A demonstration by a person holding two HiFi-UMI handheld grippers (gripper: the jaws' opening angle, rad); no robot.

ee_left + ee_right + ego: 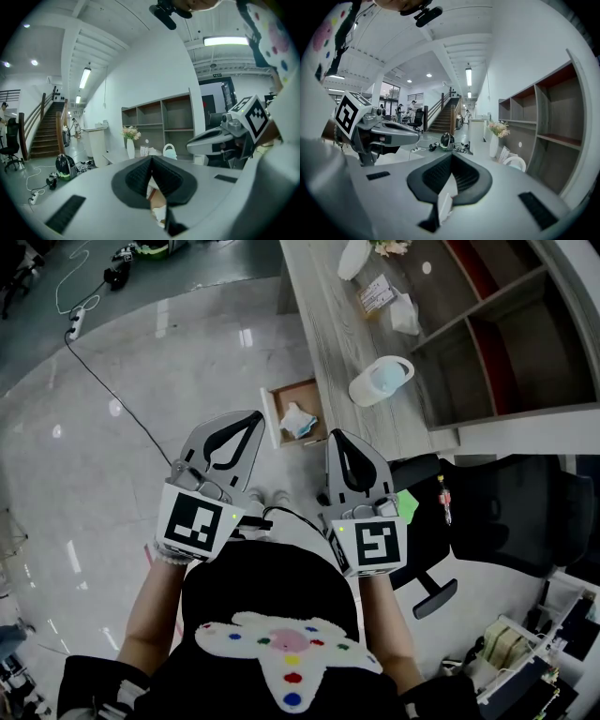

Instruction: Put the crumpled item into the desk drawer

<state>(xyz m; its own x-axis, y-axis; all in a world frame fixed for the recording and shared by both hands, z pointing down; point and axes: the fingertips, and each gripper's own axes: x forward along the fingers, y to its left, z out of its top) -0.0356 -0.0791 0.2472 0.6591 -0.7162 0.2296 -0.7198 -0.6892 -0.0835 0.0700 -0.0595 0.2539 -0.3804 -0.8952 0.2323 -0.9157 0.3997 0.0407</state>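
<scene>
On my feed: L gripper (253, 418) & R gripper (335, 435) have grey shells, black jaws, blk/wht square-marker cubes. Bench (323, 324) is grey wood-grain. Drawer (307, 393) tan, crumpled item (298, 420) white. Jug (380, 381) pale blue-white. Floor (112, 474) glossy pale grey. Chair (506, 512) black.

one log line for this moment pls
crumpled paper: in desk drawer | drawer: open | left gripper: shut, empty | right gripper: shut, empty

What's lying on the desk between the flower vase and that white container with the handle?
In the head view, a small printed card and a crumpled white paper lie between the vase and the container.
</scene>
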